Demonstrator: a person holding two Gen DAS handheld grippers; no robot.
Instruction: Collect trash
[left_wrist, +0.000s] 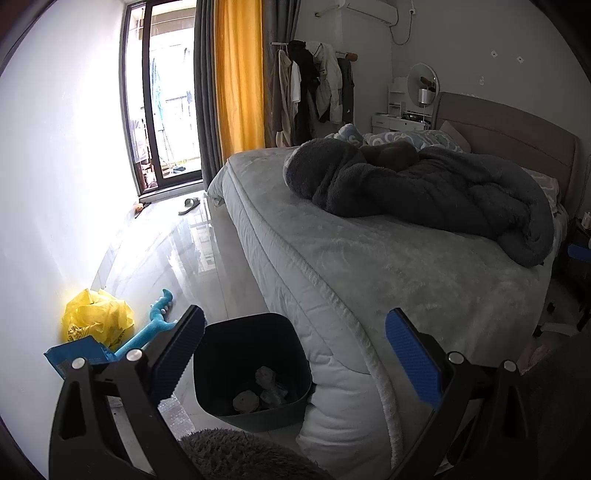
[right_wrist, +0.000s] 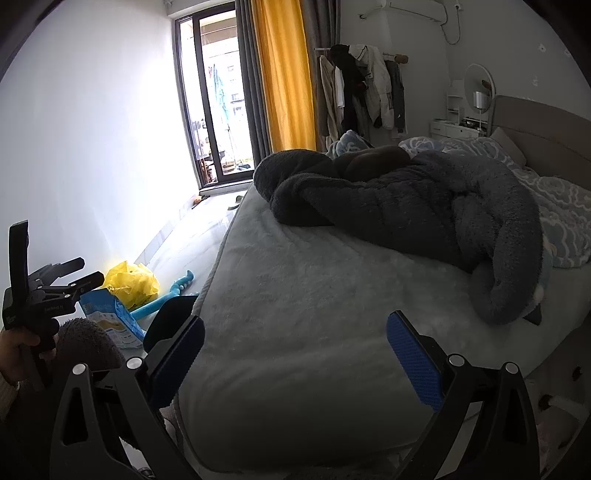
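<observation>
A dark bin (left_wrist: 288, 325) stands on the floor against the bed's corner, with several crumpled scraps (left_wrist: 264, 391) in its bottom. My left gripper (left_wrist: 295, 354) hangs wide open above it, empty. On the floor to the left lie a crumpled yellow bag (left_wrist: 98, 319), a blue packet (left_wrist: 74, 356) and a blue plastic toy (left_wrist: 151, 328). My right gripper (right_wrist: 295, 356) is open and empty over the bed's near edge. In the right wrist view the yellow bag (right_wrist: 131, 282), the blue packet (right_wrist: 110, 319), the bin's rim (right_wrist: 168, 317) and the left gripper's body (right_wrist: 44, 291) show at left.
A bed with a pale fleece cover (left_wrist: 369, 266) fills the right side, with a dark bundled blanket (left_wrist: 424, 188) on it. Glossy floor (left_wrist: 192, 258) runs to a balcony door (left_wrist: 162, 96), with a slipper (left_wrist: 189, 205) there. A white wall (left_wrist: 55, 184) is at left. A fuzzy sleeve (right_wrist: 88, 343) covers the arm.
</observation>
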